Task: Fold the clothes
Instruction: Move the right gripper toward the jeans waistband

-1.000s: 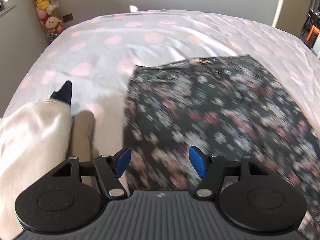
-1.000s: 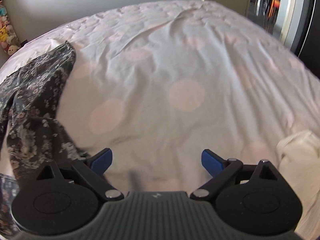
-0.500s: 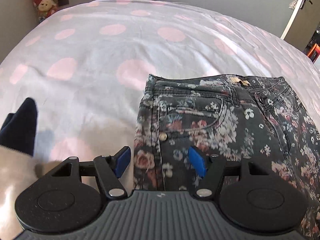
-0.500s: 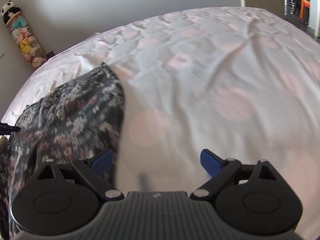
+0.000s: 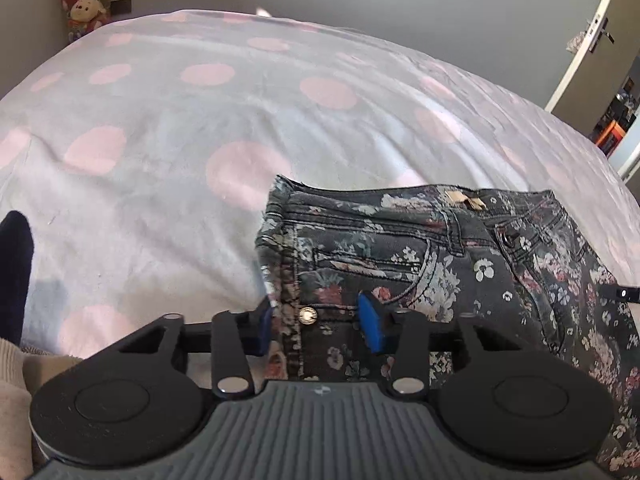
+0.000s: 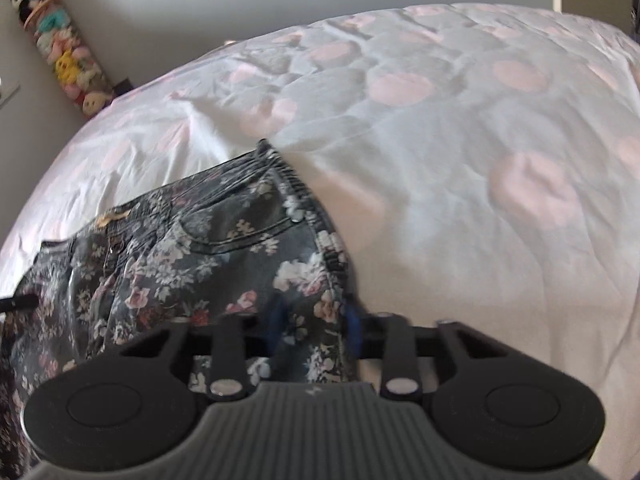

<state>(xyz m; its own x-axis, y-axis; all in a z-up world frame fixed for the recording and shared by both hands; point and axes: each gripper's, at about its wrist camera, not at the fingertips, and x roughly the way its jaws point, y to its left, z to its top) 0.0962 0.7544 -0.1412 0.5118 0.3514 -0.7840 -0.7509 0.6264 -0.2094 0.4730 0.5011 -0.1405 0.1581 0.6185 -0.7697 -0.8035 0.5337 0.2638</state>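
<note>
A: The bedspread [image 5: 168, 168], pale with pink dots, is the largest thing in both views, and the floral jeans [image 5: 460, 264] lie flat on it, waistband away from the cameras. What has changed around the jeans?

B: A second ago both grippers were wide open and off to either side of the jeans. Now the left gripper [image 5: 318, 326] straddles the jeans' left side seam beside the pocket rivet [image 5: 307, 314], its jaws closing with denim between them. The right gripper [image 6: 314, 326] has swept in from the bare bedspread to the jeans' right side seam, and its jaws are closing too, pinching a fold of denim.

A: So what does that mean for the task?

B: Probably both hips are being taken hold of, ready for a lift or a first fold.

A: And the room around the jeans?

B: Beyond the waistband the bedspread is open up to the wall. Left of the jeans lies a cream garment [image 5: 12, 384] with a dark navy piece [image 5: 14, 264], near but not touching. Right of the jeans the bedspread is bare.
</note>
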